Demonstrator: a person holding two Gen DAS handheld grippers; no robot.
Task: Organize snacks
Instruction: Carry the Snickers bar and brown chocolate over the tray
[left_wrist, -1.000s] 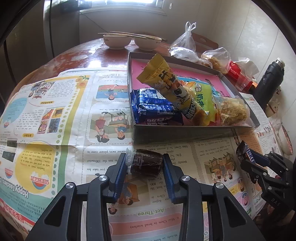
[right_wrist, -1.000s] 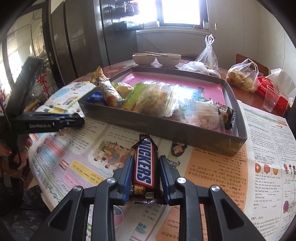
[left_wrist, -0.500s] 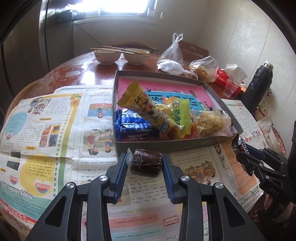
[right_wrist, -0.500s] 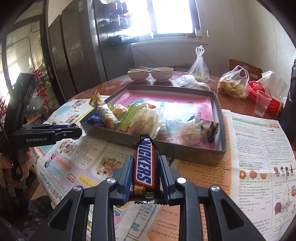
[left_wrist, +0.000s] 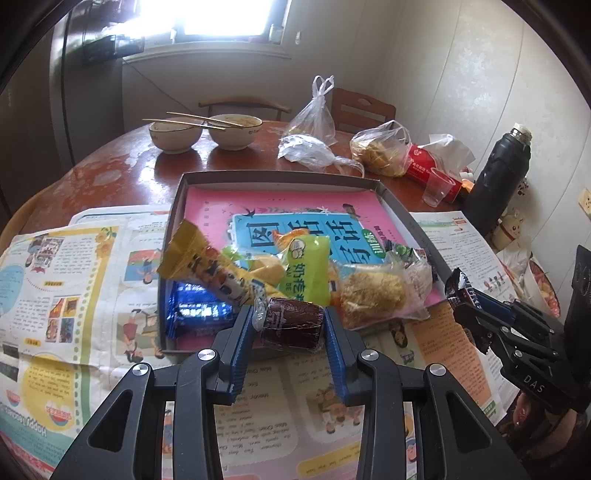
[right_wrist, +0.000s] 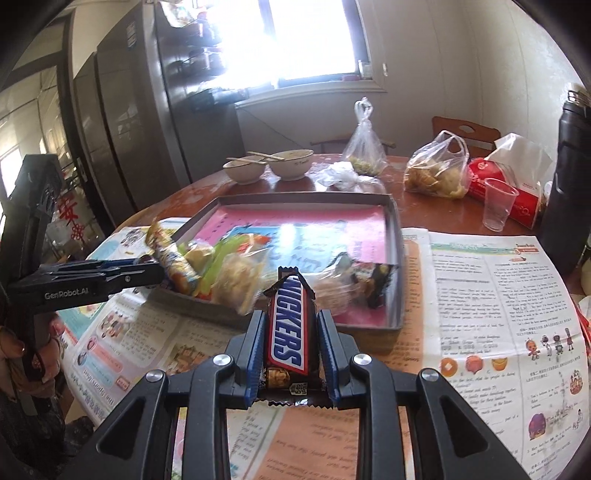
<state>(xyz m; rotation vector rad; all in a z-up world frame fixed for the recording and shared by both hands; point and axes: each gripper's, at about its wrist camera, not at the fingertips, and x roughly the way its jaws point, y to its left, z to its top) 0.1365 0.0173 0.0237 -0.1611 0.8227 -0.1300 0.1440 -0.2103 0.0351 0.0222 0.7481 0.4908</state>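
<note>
Left wrist view: the left gripper (left_wrist: 289, 325) has its jaws pinching a small dark brown wrapped snack (left_wrist: 291, 324), which lies crosswise between the blue pads, one end against each. The snack is held in the air at the near edge of the grey tray (left_wrist: 280, 177), just in front of the packets piled in the tray's near end: a blue packet (left_wrist: 195, 314) at the near left corner, a long yellow packet (left_wrist: 210, 269) leaning across it, a green packet (left_wrist: 308, 269) beside that, and a clear bag of pale crumbly snack (left_wrist: 373, 295) toward the near right. A pink and blue book cover (left_wrist: 295, 218) lines the tray floor.

Right wrist view shows the right gripper (right_wrist: 291, 347) with its jaws clamped on a Snickers bar (right_wrist: 290, 332). The bar stands lengthwise between the pads, its far end poking out past the fingertips and its near end back toward the gripper body. It too is in the air, just before the near wall of the tray (right_wrist: 395, 236), toward the tray's near right part.

The tray sits on newspaper sheets (right_wrist: 491, 295) spread over the round wooden table (left_wrist: 110, 173). Beyond the tray's far edge stand two bowls (left_wrist: 205, 134) with chopsticks, plastic bags (left_wrist: 380, 151), a clear cup (right_wrist: 496, 208) and a black flask (left_wrist: 498, 177).
</note>
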